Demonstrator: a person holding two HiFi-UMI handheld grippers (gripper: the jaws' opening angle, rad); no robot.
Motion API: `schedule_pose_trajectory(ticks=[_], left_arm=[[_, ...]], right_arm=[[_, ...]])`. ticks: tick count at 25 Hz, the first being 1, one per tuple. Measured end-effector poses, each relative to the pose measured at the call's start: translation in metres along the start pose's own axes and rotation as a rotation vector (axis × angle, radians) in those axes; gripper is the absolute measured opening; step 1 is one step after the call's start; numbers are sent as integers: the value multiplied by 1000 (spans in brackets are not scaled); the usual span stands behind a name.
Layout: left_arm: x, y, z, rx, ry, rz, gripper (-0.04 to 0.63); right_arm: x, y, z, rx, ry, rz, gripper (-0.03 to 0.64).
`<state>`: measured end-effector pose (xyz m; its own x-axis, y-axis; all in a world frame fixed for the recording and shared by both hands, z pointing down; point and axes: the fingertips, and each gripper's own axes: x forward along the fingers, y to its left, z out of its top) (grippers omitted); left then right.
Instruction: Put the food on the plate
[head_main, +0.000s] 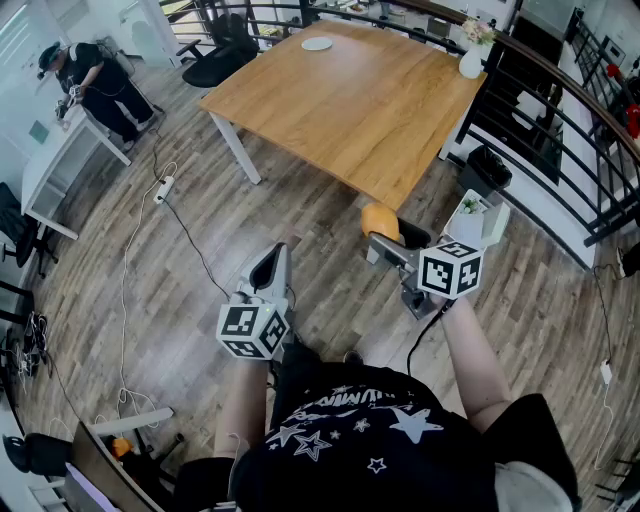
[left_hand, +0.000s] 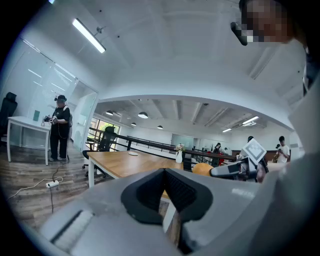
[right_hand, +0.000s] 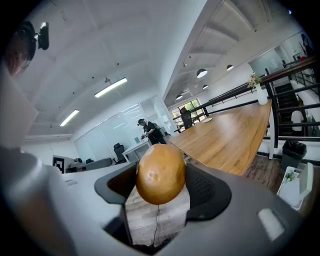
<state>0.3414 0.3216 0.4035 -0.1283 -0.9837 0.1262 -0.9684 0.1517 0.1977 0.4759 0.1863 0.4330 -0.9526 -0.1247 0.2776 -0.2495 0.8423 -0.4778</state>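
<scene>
The wooden worktop (head_main: 370, 100) fills the upper middle of the head view, standing on a plank floor (head_main: 180, 180) well ahead of the person, its near corner towards the right hand. The right hand-held gripper (head_main: 378, 240) is carried in the air short of that corner, pointing slightly downwards, and it is clenched on the round brown food (head_main: 380, 218). In the right gripper view the food (right_hand: 160, 173) sits between the two dark pads, pressed on both sides, its slightly longer axis roughly upright across the jaws. The left hand-held gripper (head_main: 270, 268) is held lower and further back, over bare floor. Its own view shows the jaws brought together with nothing between them (left_hand: 164, 187). A white vase (head_main: 471, 62) stands at the worktop's far right corner. The white plate (head_main: 317, 43) lies on the far side of the worktop, near its far edge, well apart from both tools. From the loaded right tool it lies ahead and to the left, diagonally across the full wooden surface. Judged from this layout, the right arm is the nearer to the worktop and already carries the load, so the coming move calls for a walk or a long reach forward and leftward before any release.
</scene>
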Motion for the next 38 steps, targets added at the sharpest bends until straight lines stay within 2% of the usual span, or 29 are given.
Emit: schedule_pose_trajectory(ticks=[14, 21, 30, 38], left_arm=[[-10, -7, 4, 22, -4, 9, 2], [-13, -4, 0, 20, -3, 25, 2], [-10, 57, -9, -24, 16, 65, 2], [44, 114, 6, -41, 31, 8, 2]], right_arm=[[-6, 11, -1, -14, 1, 14, 313], [-2, 5, -2, -46, -4, -8, 314], [36, 1, -7, -4, 27, -41, 314], [92, -16, 19, 22, 30, -88, 314]])
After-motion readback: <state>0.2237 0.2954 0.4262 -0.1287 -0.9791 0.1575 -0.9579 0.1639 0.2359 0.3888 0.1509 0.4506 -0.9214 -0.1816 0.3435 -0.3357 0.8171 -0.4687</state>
